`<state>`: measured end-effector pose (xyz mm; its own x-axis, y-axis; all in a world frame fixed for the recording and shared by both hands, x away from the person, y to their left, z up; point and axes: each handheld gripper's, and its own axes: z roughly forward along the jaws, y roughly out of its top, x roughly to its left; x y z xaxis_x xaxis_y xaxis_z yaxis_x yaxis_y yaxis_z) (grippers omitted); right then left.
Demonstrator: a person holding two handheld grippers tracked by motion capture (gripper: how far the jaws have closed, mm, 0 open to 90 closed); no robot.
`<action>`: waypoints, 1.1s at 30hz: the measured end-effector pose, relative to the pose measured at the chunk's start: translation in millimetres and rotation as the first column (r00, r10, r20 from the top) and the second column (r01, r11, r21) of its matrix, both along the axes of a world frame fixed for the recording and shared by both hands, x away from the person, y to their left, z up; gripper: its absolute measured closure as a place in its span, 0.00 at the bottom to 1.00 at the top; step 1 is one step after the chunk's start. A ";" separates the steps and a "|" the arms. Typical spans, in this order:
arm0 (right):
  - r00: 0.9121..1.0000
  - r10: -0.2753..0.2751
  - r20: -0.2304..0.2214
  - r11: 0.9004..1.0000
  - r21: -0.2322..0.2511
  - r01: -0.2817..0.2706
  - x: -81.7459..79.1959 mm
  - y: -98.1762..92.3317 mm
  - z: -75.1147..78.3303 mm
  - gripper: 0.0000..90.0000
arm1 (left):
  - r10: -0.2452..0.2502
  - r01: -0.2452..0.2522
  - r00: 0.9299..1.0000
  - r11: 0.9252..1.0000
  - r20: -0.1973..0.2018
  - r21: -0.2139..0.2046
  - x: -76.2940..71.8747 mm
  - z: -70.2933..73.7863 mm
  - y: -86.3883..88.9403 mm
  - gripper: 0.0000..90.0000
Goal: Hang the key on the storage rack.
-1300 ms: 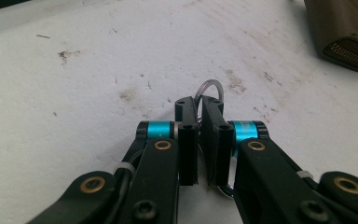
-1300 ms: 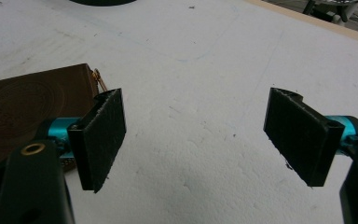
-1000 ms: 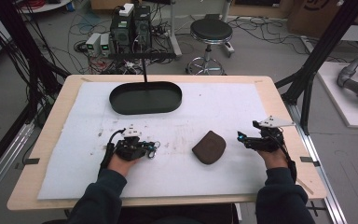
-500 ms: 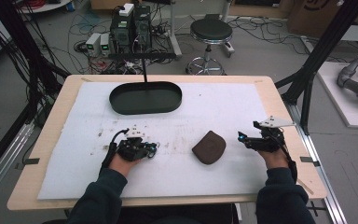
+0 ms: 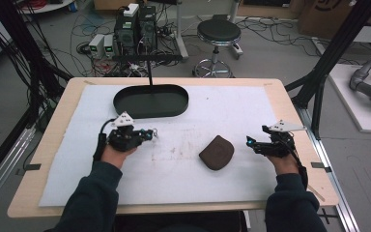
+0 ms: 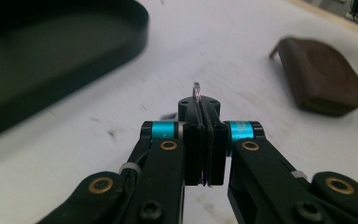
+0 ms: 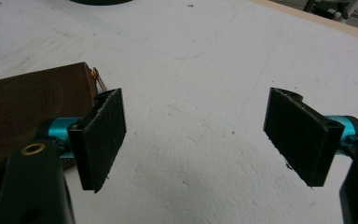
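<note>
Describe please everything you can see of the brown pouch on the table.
The brown pouch is a flat, leather-looking piece with one rounded end and one straighter end. A round pattern is pressed into its face, and a small gold-coloured metal part sticks out at one edge. It lies flat on the white mat, between the two hands and closer to the right gripper, whose jaws stand open beside it. No gripper touches it.

My left gripper [image 6: 200, 140] has black jaws, cyan collars and brass rivets; my right gripper [image 5: 249, 141] wears a grey triangular plate. My sleeves [image 5: 92, 203] are dark.
</note>
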<state>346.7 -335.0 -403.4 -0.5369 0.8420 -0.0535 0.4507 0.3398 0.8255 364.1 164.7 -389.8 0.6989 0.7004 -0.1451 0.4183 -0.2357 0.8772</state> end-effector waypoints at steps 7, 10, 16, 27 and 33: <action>1.000 -0.003 -0.014 1.000 0.000 0.003 3.5 -2.1 -2.5 0.24 | 0.046 -0.041 0.995 0.997 0.084 -0.059 32.6 27.1 33.7 0.98; 1.000 -0.004 -0.010 1.000 0.007 0.004 4.6 -2.9 -2.4 0.24 | 0.072 -0.060 0.990 0.993 0.120 -0.099 51.1 38.3 50.7 0.98; 1.000 -0.002 -0.009 1.000 0.008 0.002 5.7 -2.7 -2.8 0.24 | 0.077 -0.059 0.981 0.993 0.181 -0.103 82.5 61.2 70.3 0.98; 1.000 -0.001 -0.007 1.000 0.010 0.001 8.0 -3.6 -3.3 0.24 | 0.127 -0.111 0.974 0.990 0.189 -0.090 129.2 80.7 97.4 0.98; 1.000 -0.006 -0.009 1.000 0.007 0.006 7.4 -2.8 -3.2 0.24 | 0.147 -0.137 0.973 0.988 0.180 -0.065 145.5 81.5 106.8 0.98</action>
<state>354.1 -337.8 -406.6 -0.5322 0.8456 -0.0425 0.4601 0.3310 0.8239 509.6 271.5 -308.3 0.6108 0.7893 -0.0624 0.2749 -0.1375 0.9516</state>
